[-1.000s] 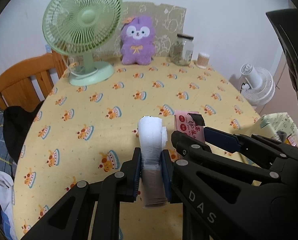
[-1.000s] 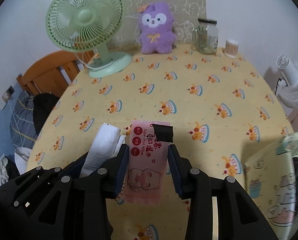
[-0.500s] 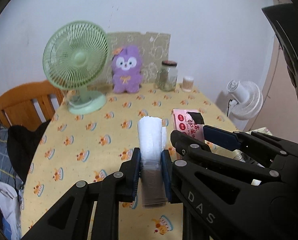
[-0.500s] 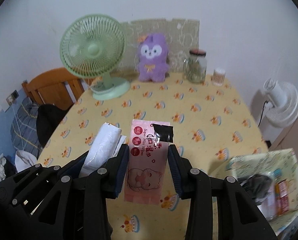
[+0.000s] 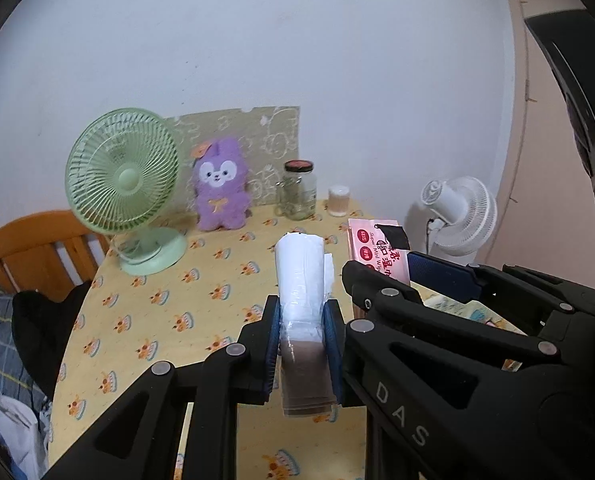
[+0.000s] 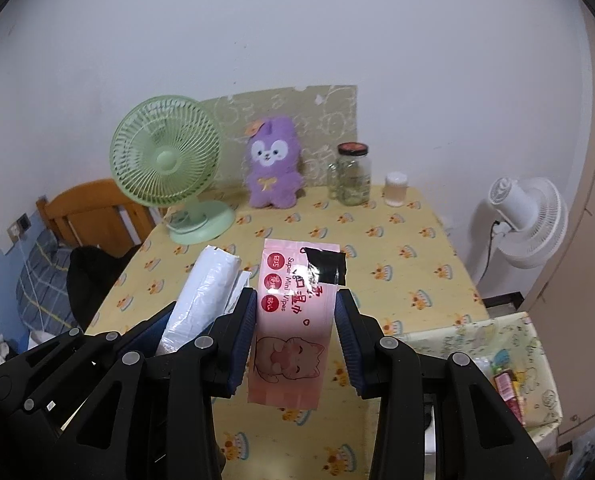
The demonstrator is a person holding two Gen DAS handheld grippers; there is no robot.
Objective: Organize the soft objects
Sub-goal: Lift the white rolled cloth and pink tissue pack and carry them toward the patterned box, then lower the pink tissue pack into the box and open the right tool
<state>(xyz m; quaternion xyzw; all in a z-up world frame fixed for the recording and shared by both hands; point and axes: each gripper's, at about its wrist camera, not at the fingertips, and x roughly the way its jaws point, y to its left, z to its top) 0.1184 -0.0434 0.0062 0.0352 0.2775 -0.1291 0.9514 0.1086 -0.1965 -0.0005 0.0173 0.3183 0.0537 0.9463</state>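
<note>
1. The left gripper (image 5: 303, 344) pinches a white plastic-bag roll (image 5: 302, 280), its top jutting past the fingertips
2. The right gripper (image 6: 295, 340) clamps a pink wet-wipes pack (image 6: 293, 320) above the yellow table (image 6: 409, 248)

A round table (image 6: 437, 248) under a yellow cloth printed with cakes carries a green desk fan (image 6: 165, 160) at its far left, with a glass jar (image 6: 352, 174) and a small capped container (image 6: 396, 189) along the wall and a patterned board (image 6: 329, 116) leaning behind them. A white fan (image 6: 525, 216) stands off the table's right side. A wooden chair (image 6: 93, 216) draped with dark cloth sits at the left, and a patterned bin (image 6: 509, 364) sits low on the right.
</note>
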